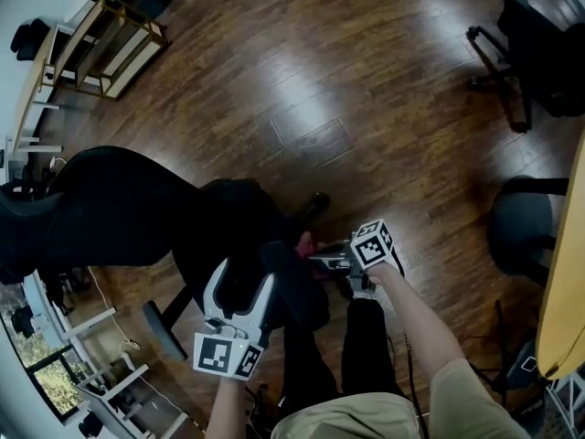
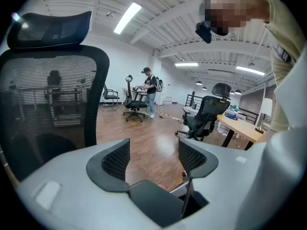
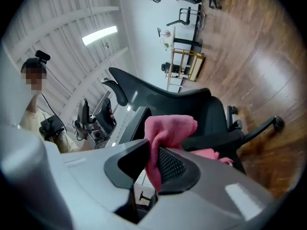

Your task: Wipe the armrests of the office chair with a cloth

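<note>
Jaws of the right gripper [image 3: 152,153] are clamped on the pink cloth [image 3: 169,127], right at the armrest [image 3: 213,139].
The left gripper [image 2: 153,159] gapes wide and empty beside the office chair [image 1: 119,208]. Likely risks: the cloth snags and pulls free, or the unbraced chair swivels away under pressure.

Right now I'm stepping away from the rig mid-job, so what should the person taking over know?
Left gripper: fingers apart, holding nothing, beside the office chair.
Right gripper: shut on the pink cloth, held at the near armrest. Whether the cloth touches it cannot be told.
Done: the cloth is gripped and at the chair. No sign shows whether any armrest has been wiped.
Left: treat both armrests as not yet wiped, starting with the near one.
</note>
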`<state>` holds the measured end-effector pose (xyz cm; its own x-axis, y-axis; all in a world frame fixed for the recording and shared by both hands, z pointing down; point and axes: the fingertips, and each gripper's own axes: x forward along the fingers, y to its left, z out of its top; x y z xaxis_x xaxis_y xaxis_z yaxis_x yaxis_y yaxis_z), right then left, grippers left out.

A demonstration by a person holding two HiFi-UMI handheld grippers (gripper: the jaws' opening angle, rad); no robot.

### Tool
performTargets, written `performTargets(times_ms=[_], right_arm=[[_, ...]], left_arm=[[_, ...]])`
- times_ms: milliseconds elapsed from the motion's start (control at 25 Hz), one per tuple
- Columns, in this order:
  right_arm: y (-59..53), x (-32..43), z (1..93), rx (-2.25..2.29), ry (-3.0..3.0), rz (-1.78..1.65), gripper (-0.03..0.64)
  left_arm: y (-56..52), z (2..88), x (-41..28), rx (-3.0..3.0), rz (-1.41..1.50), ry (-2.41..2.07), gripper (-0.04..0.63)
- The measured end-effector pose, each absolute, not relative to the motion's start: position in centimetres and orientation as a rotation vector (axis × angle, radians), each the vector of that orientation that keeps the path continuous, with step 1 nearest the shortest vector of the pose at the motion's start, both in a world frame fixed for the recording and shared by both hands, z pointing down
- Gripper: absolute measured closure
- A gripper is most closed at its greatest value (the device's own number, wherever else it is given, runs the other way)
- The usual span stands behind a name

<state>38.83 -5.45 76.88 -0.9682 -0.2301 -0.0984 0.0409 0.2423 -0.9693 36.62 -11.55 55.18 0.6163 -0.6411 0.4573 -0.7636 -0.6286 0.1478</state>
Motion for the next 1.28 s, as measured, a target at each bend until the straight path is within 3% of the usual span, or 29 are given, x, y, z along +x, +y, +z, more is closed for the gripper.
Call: performTargets(times_ms=[440,760,1280], right_arm=[[-7.3,37.5,80.5,-0.406,2.470,-1.744,0.555],[-8.8,37.8,91.2,-0.870,2.567,-1.900,0.557],[-11.0,37.7,99.7,-1.034,2.688,-2.038,0.560]], left_arm=[[-11.3,56.9,34.5,2.454,0.528,-1.181,0.296],[-10.4,59.3,33.0,2.422,0.563,-1.164,0.296],[-9.2,63.3,28.7,2.337,0.505,-1.248,0.296]])
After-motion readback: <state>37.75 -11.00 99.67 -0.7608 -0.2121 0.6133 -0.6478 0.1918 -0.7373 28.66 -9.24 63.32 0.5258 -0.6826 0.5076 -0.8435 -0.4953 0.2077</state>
